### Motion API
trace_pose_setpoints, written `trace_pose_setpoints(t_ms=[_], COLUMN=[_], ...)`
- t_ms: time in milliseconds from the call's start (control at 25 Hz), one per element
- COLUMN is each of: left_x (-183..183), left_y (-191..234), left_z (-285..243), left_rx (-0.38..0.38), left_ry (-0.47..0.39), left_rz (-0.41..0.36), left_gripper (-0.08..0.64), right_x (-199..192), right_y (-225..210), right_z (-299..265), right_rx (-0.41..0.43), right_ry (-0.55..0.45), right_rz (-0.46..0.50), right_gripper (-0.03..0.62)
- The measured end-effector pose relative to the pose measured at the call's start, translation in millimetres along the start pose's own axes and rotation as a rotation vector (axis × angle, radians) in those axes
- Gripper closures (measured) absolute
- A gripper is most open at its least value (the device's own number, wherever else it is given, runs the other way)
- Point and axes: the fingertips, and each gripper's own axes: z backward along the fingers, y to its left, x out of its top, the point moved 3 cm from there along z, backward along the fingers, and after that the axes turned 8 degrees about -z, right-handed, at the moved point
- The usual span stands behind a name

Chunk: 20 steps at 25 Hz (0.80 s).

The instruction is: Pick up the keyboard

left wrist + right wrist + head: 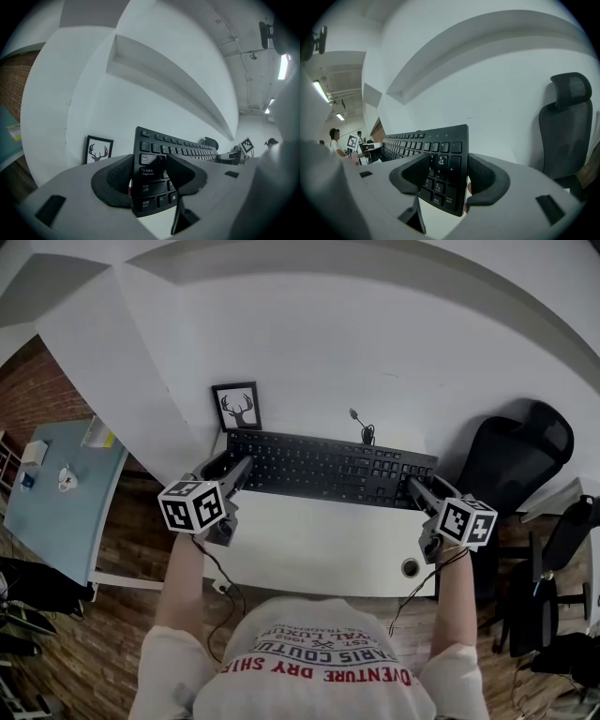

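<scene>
The left gripper [234, 470] and right gripper [419, 489] were each clamped on one short end of the keyboard [328, 465], which spanned between them over the far side of the white desk [319, 545]. It looked light, stiff and smooth-cased, so pinching both ends seemed apt to keep it level.
</scene>
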Motion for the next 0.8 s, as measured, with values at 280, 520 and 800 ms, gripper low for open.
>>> trace_pose_setpoints(t_ms=[280,520,800], left_x=[-7.4,-10.0,-22.7], left_y=[0.2,2.8,4.1], left_z=[1.6,5.7,1.7], left_rx=[0.014,0.033,0.029], left_ry=[0.006,-0.001,0.017], left_rz=[0.009,0.009,0.031], left_gripper=[0.333,0.333,0.333], right_x=[-4.0,-5.5,-11.0], right_y=[-2.3,-2.1,-6.2], right_z=[-3.5,-8.1,-9.6], right_rx=[0.012,0.020,0.012], right_ry=[0.004,0.026,0.038], right_rz=[0.001,-0.007,-0.001], right_gripper=[0.325,0.325,0.325])
